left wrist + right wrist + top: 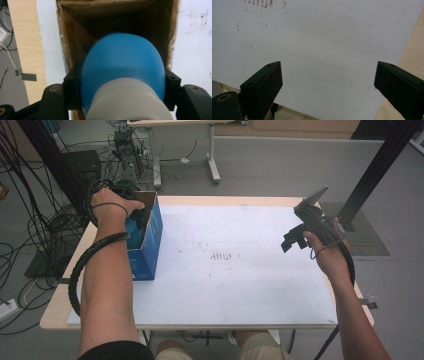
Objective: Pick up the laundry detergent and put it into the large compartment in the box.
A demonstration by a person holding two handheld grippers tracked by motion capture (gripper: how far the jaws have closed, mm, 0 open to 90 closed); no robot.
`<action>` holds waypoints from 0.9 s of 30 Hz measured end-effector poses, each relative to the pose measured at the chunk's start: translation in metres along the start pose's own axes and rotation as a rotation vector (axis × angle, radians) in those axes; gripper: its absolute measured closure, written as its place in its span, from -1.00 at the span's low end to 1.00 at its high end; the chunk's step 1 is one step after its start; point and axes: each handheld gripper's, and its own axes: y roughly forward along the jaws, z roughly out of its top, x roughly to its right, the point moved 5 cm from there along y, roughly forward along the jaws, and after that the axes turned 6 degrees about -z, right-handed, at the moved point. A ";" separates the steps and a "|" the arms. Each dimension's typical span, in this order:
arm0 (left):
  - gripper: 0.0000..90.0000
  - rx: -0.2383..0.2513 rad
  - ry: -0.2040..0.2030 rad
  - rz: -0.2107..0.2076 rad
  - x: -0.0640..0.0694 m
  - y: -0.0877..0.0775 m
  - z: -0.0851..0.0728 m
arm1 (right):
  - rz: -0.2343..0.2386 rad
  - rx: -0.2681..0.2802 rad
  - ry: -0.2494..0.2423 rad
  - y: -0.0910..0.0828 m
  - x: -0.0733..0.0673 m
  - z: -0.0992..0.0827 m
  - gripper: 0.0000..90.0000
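My left gripper is shut on a rounded blue object with a pale grey base, its two black jaws pressing on the object's sides. The object points down into the open top of a cardboard box, brown inside and blue outside. In the high view the box stands at the table's left side, with the left hand and left gripper over its opening and a bit of the blue object showing. My right gripper hangs above the table's right side. In its own view the right gripper is open with nothing between its jaws.
A white mat covers most of the wooden table, with faint reddish marks near its middle. Cables and equipment lie on the floor to the left, and black frame posts stand at the back corners.
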 end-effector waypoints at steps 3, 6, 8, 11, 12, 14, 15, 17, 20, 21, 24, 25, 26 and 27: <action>-0.16 -0.001 -0.002 0.001 -0.001 0.005 -0.001 | 0.000 -0.001 -0.001 0.000 0.000 0.000 -0.82; -0.16 -0.001 -0.003 0.006 -0.001 0.009 -0.002 | -0.001 -0.003 -0.007 0.001 -0.002 0.001 -0.82; -0.16 0.001 -0.003 0.007 -0.001 0.011 -0.002 | -0.001 -0.002 -0.008 0.001 -0.002 0.002 -0.82; -0.16 -0.001 -0.001 0.008 -0.001 0.013 -0.003 | -0.001 0.000 -0.009 0.001 -0.003 0.002 -0.82; -0.16 -0.005 0.001 0.009 -0.001 0.014 -0.002 | -0.002 -0.001 -0.009 0.001 -0.003 0.002 -0.82; -0.16 -0.007 0.004 0.012 0.001 0.017 -0.002 | -0.002 -0.004 -0.008 0.001 -0.004 0.003 -0.82; -0.16 -0.009 0.006 0.010 0.001 0.018 -0.002 | -0.002 -0.005 -0.009 0.001 -0.004 0.003 -0.82; -0.16 -0.010 0.004 0.004 0.001 0.020 -0.002 | -0.001 -0.006 -0.011 0.002 -0.005 0.004 -0.82; -0.16 -0.011 0.006 0.004 0.002 0.022 -0.001 | -0.001 -0.005 -0.012 0.002 -0.006 0.004 -0.82; -0.16 -0.014 0.009 0.006 0.002 0.023 -0.001 | -0.002 -0.006 -0.012 0.002 -0.006 0.003 -0.82; -0.16 -0.017 0.012 0.006 0.002 0.026 -0.001 | -0.003 -0.008 -0.009 0.002 -0.005 0.003 -0.82; -0.16 -0.016 0.010 0.006 0.001 0.026 -0.002 | -0.004 -0.007 -0.012 0.003 -0.005 0.003 -0.82; -0.16 -0.017 0.009 0.007 0.001 0.027 -0.002 | -0.004 -0.008 -0.012 0.003 -0.005 0.003 -0.82; -0.16 -0.019 0.010 0.007 0.001 0.028 -0.002 | -0.004 -0.009 -0.013 0.004 -0.005 0.003 -0.82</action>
